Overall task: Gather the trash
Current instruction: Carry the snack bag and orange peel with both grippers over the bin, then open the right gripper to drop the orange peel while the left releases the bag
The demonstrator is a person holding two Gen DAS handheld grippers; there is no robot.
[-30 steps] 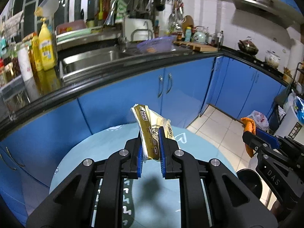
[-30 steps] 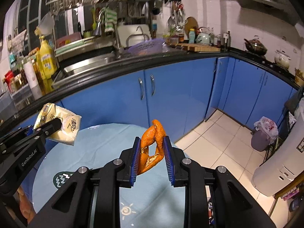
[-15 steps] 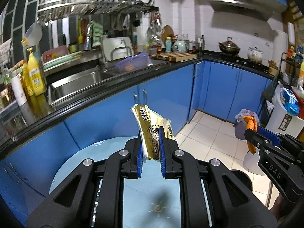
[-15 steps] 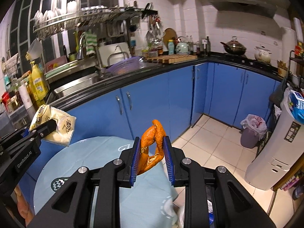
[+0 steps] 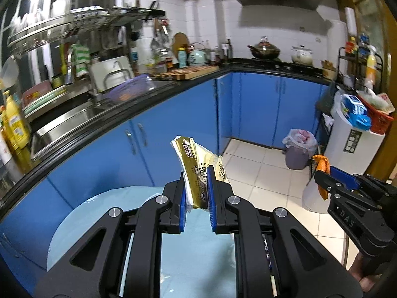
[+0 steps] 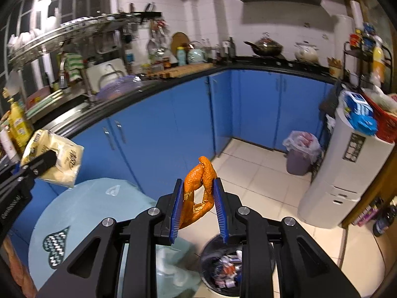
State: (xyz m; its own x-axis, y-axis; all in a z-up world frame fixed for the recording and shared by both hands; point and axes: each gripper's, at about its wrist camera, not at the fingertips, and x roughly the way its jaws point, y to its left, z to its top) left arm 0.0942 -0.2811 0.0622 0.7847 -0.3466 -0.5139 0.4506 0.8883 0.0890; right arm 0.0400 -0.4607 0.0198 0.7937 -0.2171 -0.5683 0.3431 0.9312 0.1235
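My left gripper is shut on a gold and white snack wrapper, held upright above the light blue round table. The wrapper also shows in the right wrist view at the left. My right gripper is shut on an orange peel, held beyond the table's edge above the floor. A black waste bin full of trash stands on the floor just below the right gripper, partly hidden by it. The peel also shows in the left wrist view at the right.
Blue cabinets under a black counter run along the back and the corner. A grey bin with a plastic bag stands in the corner. A white appliance stands at the right on the tiled floor.
Both grippers have swung to the right, away from the table, each still holding its item. The black waste bin has come into the right wrist view.
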